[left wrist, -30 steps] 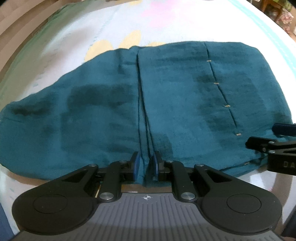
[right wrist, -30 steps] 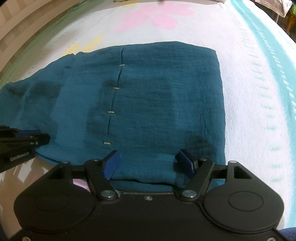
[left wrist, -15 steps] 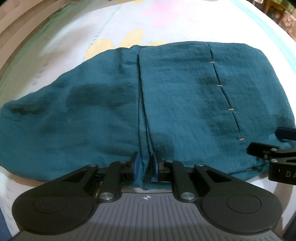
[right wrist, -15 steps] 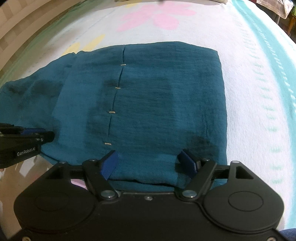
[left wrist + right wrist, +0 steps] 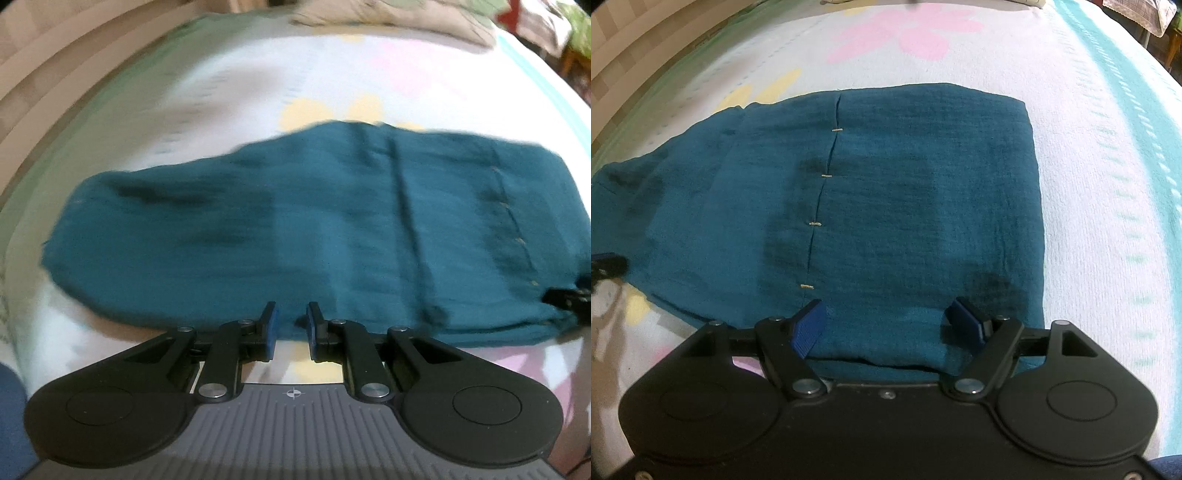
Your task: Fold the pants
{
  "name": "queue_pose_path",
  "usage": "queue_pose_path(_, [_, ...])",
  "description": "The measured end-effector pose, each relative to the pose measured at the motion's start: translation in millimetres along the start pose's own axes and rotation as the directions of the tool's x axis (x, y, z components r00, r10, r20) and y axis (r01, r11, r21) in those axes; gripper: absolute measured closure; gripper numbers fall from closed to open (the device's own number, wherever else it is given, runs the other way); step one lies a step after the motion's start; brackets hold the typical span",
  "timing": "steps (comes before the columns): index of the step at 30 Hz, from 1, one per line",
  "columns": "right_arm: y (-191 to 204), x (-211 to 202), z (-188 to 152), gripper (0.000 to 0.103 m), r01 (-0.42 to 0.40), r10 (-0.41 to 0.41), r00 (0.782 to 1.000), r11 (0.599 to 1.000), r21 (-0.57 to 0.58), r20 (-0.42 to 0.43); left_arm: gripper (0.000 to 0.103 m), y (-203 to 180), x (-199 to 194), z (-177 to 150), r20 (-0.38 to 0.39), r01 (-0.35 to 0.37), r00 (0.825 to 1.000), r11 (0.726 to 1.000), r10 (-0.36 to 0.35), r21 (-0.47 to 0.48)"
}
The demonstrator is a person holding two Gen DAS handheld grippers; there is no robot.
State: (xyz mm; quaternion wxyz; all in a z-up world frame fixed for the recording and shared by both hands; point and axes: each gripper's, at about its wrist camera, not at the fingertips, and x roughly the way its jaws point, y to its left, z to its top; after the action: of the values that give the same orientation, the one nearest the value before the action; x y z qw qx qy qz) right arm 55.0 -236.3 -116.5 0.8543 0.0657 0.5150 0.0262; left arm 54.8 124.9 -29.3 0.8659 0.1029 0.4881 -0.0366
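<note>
The teal pants (image 5: 886,206) lie folded flat on a bed, spread over a white bedspread (image 5: 1100,184) printed with pink and yellow flowers and a turquoise stripe down its right side. A seam with small tan stitch marks (image 5: 816,224) runs from the far edge of the cloth toward the near edge.

The right hand-held gripper (image 5: 892,323) sits at the near edge of the pants, its jaws spread wide. Both blue pads (image 5: 809,326) rest over the top layer of fabric, one just right of the stitched seam and the other near the right-hand fold, with nothing pinched between them (the cloth between the pads lies flat).

The left hand-held gripper (image 5: 291,330) is at the near edge of the pants (image 5: 314,236) further to the left, its jaws set to a narrow gap. Its blue pads (image 5: 271,332) reach just to the hem; the gap between them looks bare of fabric, though this view is blurred and contact with the edge cannot be told for certain. The tip of the right hand-held gripper (image 5: 569,301) shows at the right margin of this view, against the right end of the pants.
</note>
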Motion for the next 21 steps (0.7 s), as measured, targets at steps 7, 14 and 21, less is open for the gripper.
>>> queue_pose_path(7, [1,0,0,0.026,0.004,-0.004,1.000,1.000,-0.003,-0.001,0.087,92,-15,6,0.074,0.005,0.997,0.982,0.009,-0.187])
queue_pose_path(14, [4,1,0,0.026,0.012,-0.012,1.000,1.000,-0.009,-0.004,0.072,151,-5,10,0.056,0.025,0.998,0.956,-0.009,-0.291])
queue_pose_path(21, [7,2,0,0.026,0.017,-0.017,1.000,1.000,-0.010,-0.005,0.032,187,14,3,0.056,0.200,0.980,0.905,-0.193,-0.376])
